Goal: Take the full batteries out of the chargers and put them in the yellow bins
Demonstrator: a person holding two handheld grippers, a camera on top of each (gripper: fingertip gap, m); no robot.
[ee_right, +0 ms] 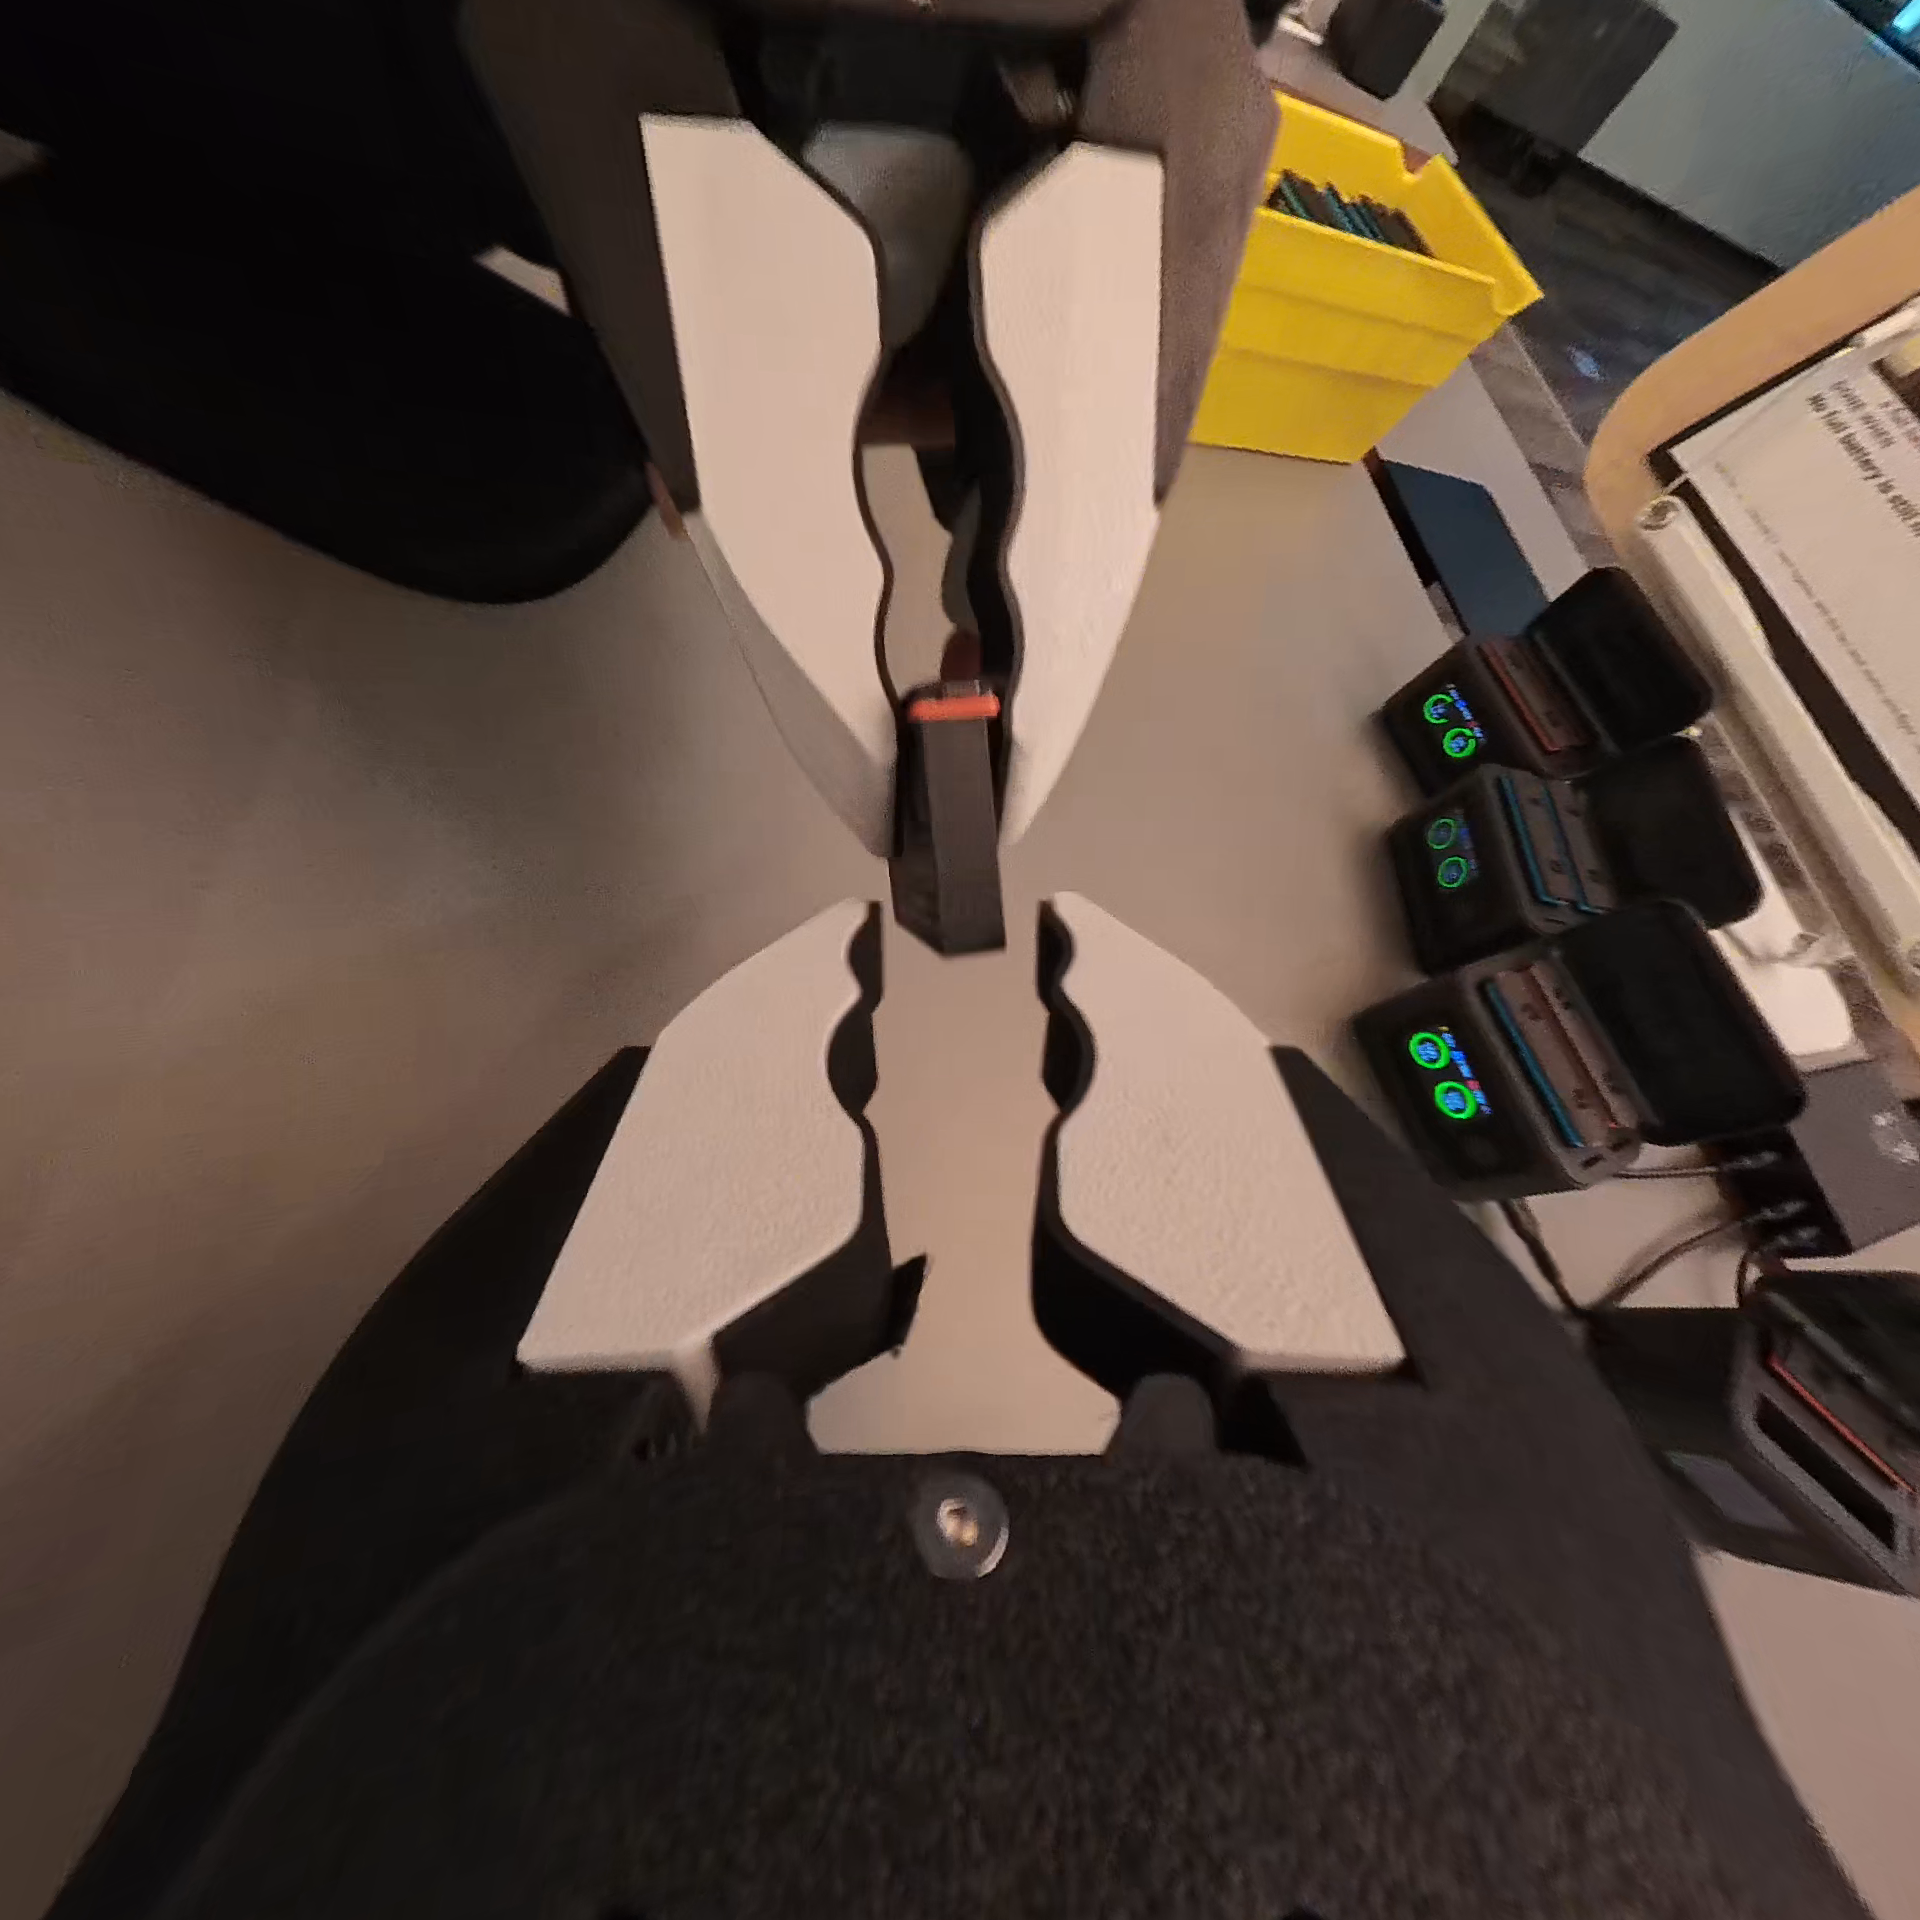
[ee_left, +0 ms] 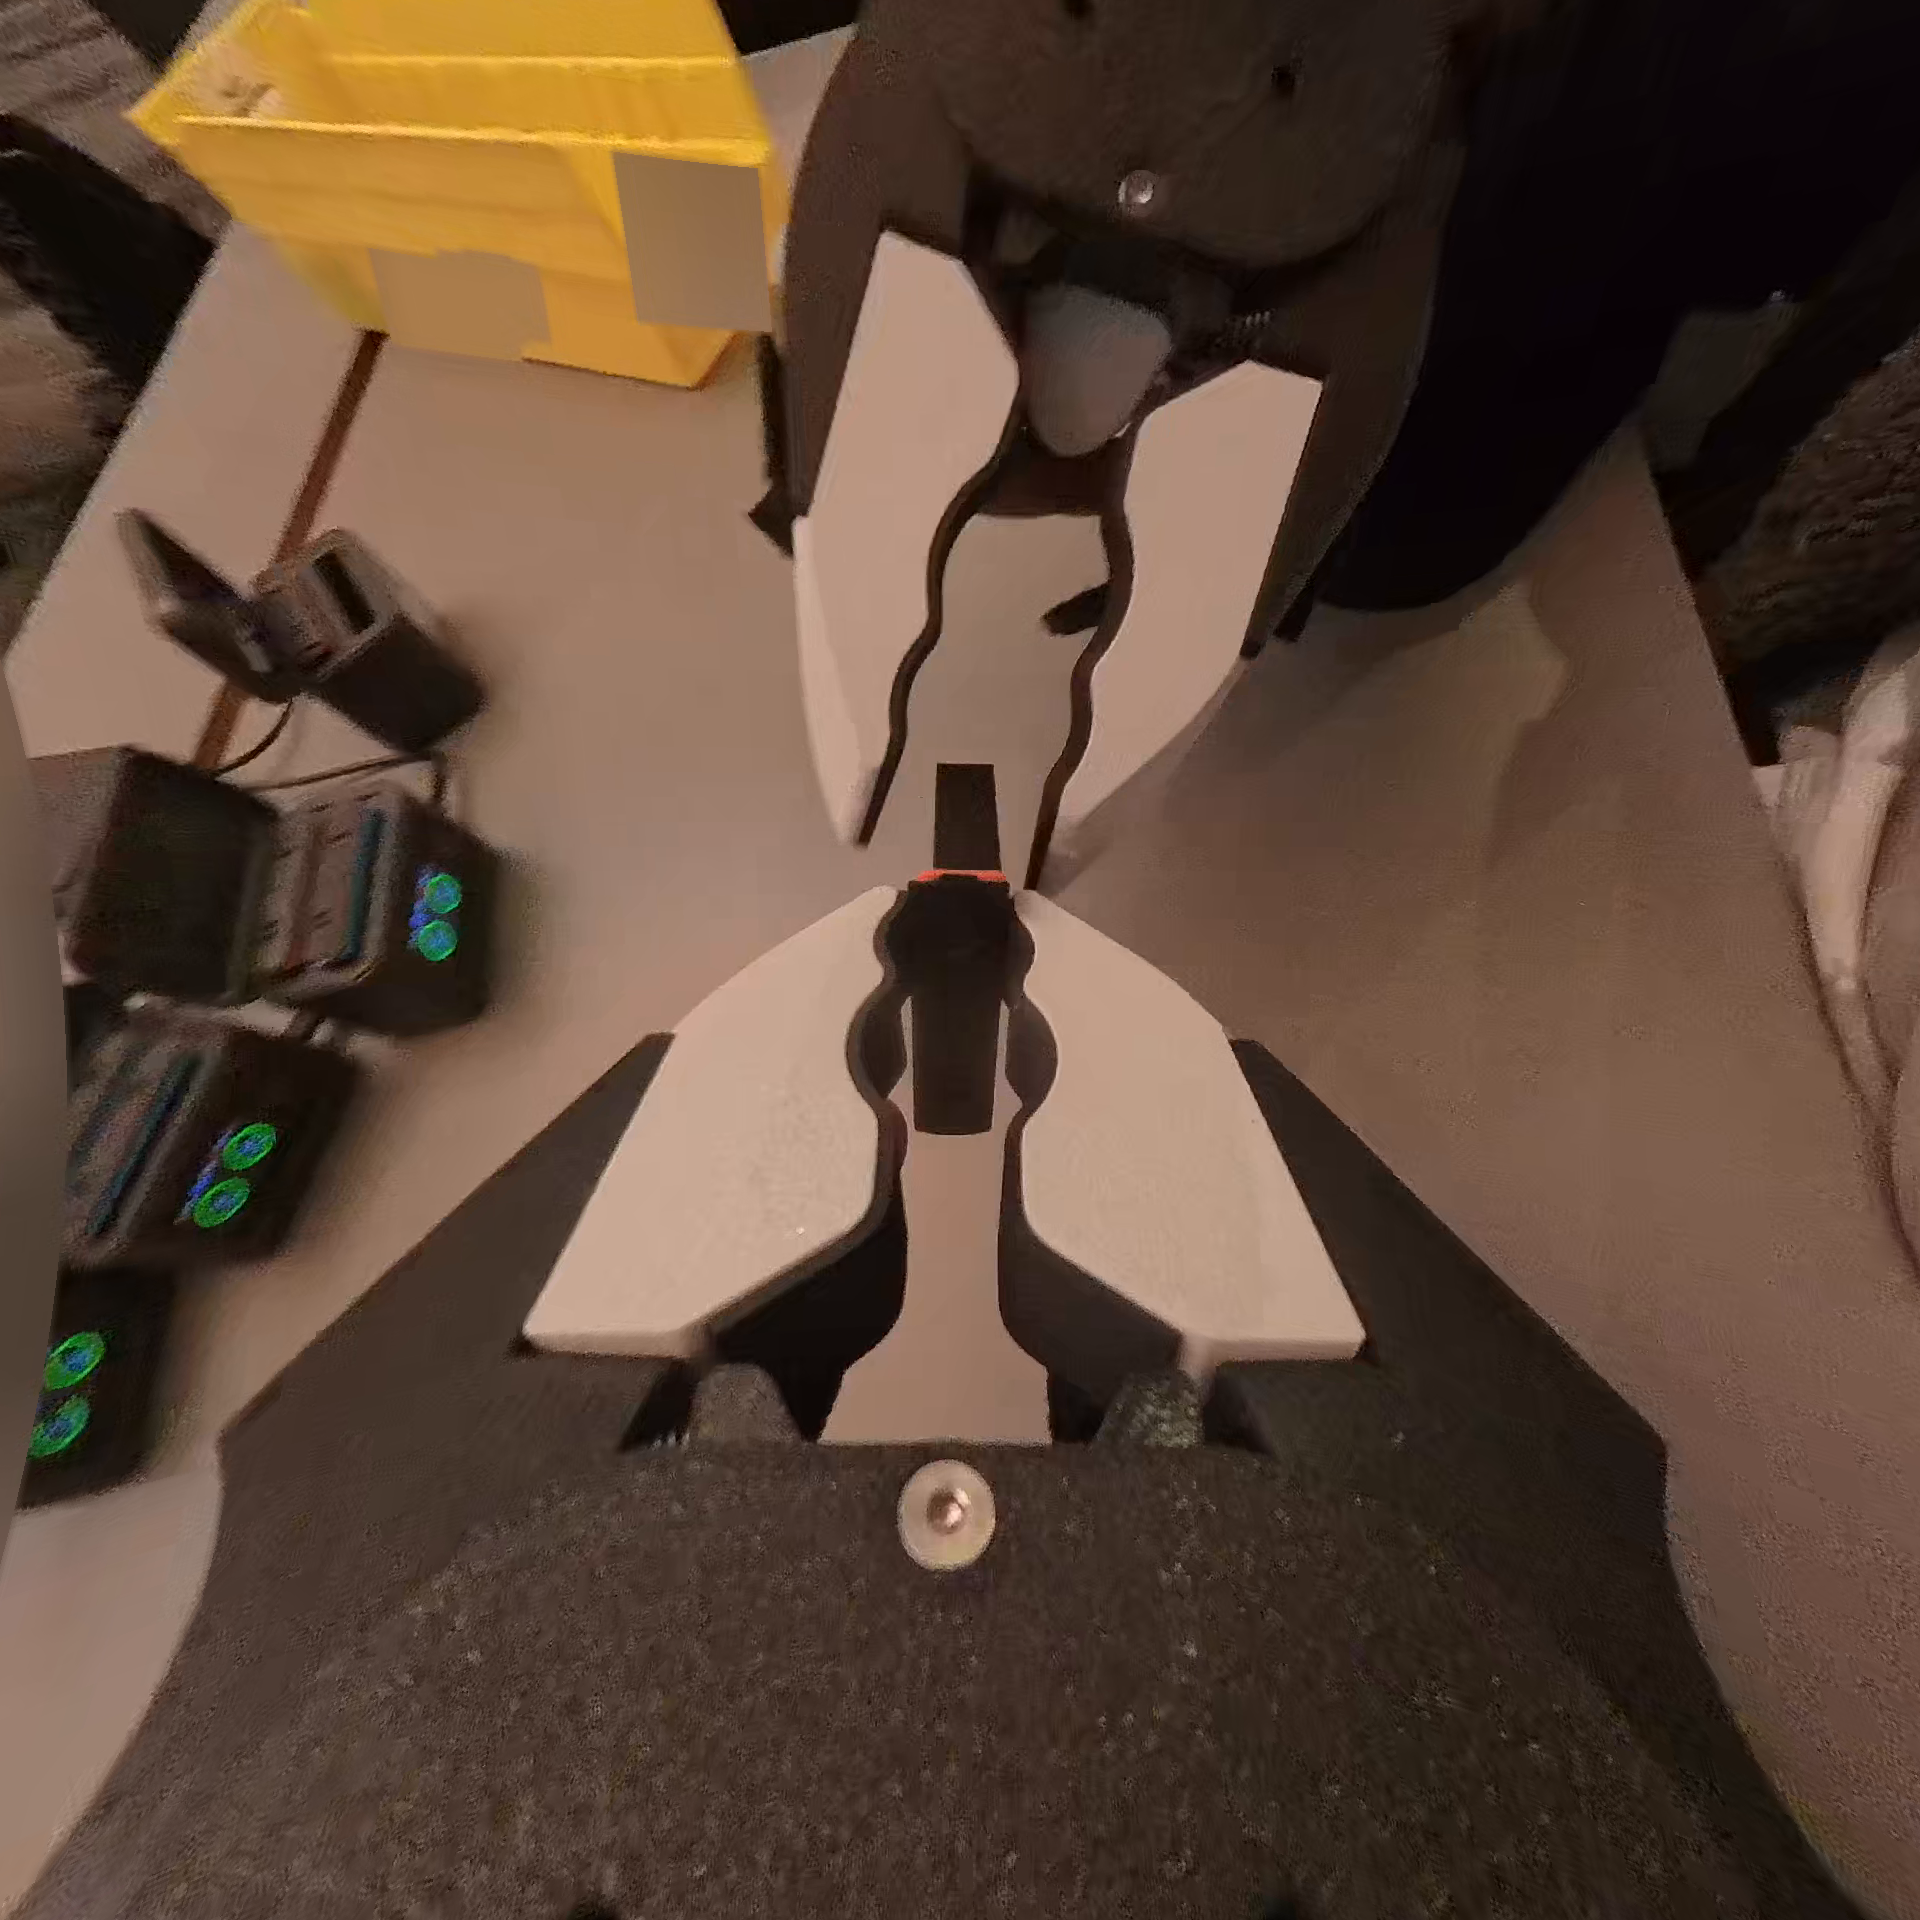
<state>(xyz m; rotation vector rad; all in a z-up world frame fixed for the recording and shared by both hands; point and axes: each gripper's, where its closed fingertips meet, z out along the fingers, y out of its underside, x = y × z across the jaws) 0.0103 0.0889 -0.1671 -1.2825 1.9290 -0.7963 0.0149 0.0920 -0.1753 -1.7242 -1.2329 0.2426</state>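
We see the chargers (ee_left: 312, 914) at the left of the left wrist view, black boxes with lids up and green rings lit, standing in a row on the grey table (ee_left: 1351, 1039). Behind them is the yellow bin (ee_left: 468, 187), at the table's far edge. In the middle, our left gripper (ee_left: 951, 914) pinches a black battery (ee_left: 951, 1029) near its orange-banded end; the battery lies along the fingers, its banded end poking just past the tips. Facing it tip to tip is our right gripper (ee_left: 956, 831), its fingers spread around the battery's far end without pressing it.

In the right wrist view, we find the same meeting from the other side. The left gripper (ee_right: 951, 790) comes down from the top, closed on the battery (ee_right: 951, 831), whose free end reaches into the mouth of the right gripper (ee_right: 956, 914). That gripper's fingers (ee_right: 748, 1091) stand apart, with a gap on both sides of the battery. Both tools are held low over the table, pointing at each other. Further right stands the bin (ee_right: 1340, 322) with dark batteries inside, and nearer us the chargers (ee_right: 1558, 883) in a row with green rings glowing.
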